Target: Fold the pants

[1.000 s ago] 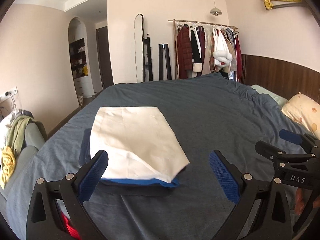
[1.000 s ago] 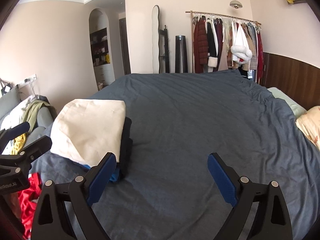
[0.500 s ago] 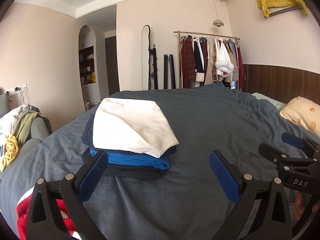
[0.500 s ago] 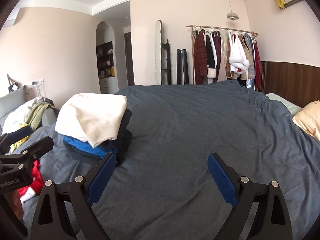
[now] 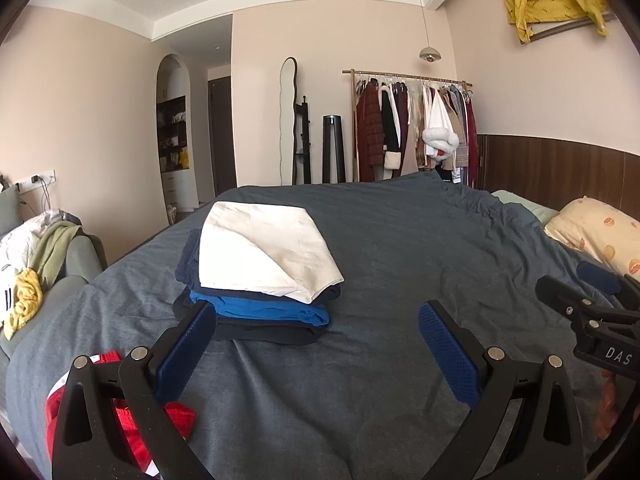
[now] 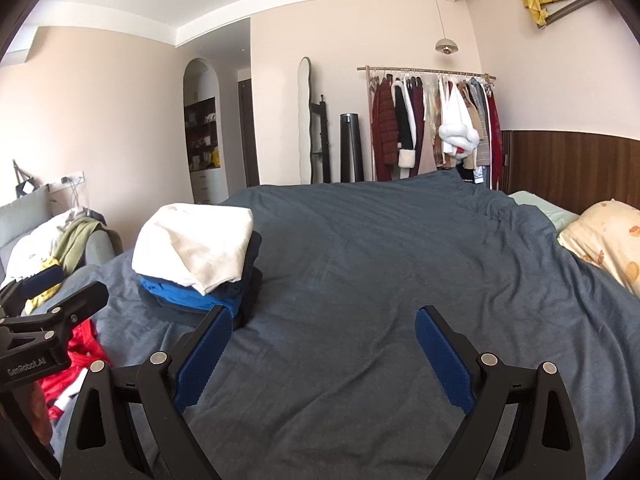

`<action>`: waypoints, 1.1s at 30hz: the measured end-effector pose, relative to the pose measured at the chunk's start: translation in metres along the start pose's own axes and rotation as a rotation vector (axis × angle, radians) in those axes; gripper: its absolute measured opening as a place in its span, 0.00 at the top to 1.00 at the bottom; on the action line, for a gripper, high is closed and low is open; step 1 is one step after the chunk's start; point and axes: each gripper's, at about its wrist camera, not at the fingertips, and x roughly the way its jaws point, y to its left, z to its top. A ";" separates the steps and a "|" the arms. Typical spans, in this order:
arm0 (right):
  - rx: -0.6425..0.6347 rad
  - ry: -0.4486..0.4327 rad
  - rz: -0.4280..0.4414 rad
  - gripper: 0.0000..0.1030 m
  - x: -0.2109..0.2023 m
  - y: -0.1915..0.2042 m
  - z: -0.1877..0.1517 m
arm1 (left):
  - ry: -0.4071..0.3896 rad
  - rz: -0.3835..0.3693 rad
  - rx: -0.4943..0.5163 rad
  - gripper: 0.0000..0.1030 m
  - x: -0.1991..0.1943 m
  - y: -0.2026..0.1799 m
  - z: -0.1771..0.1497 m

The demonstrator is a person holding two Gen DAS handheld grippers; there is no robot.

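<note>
A stack of folded clothes lies on the grey-blue bed cover point(image 5: 400, 264). Folded cream pants point(image 5: 266, 250) point(image 6: 196, 242) top the stack, with a blue garment point(image 5: 264, 312) point(image 6: 180, 294) and dark garments under them. My left gripper point(image 5: 318, 344) stands open just short of the stack, nothing between its blue pads. My right gripper point(image 6: 324, 346) is open over bare cover to the right of the stack. A red garment point(image 5: 132, 412) point(image 6: 76, 356) lies crumpled at the near left edge of the bed, under the left gripper's arm.
A cream pillow point(image 5: 596, 236) lies at the right by the wooden headboard. A sofa piled with clothes point(image 5: 36, 256) stands left of the bed. A clothes rack point(image 5: 412, 128), a mirror and a dark column stand against the far wall.
Both cameras have tilted up and drawn back, so the stack now sits lower and side-on, its blue and dark layers showing. The red garment has come into view. Both grippers stay open.
</note>
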 end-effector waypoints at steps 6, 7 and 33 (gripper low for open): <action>-0.004 -0.019 -0.026 0.09 -0.023 -0.003 -0.002 | 0.005 -0.003 0.011 0.00 -0.017 -0.005 -0.005; -0.007 -0.022 -0.031 0.09 -0.027 -0.004 -0.003 | 0.000 0.000 0.015 0.00 -0.021 -0.007 -0.005; 0.034 -0.017 -0.046 0.09 -0.057 -0.031 -0.015 | 0.051 -0.005 0.017 0.00 -0.040 -0.032 -0.008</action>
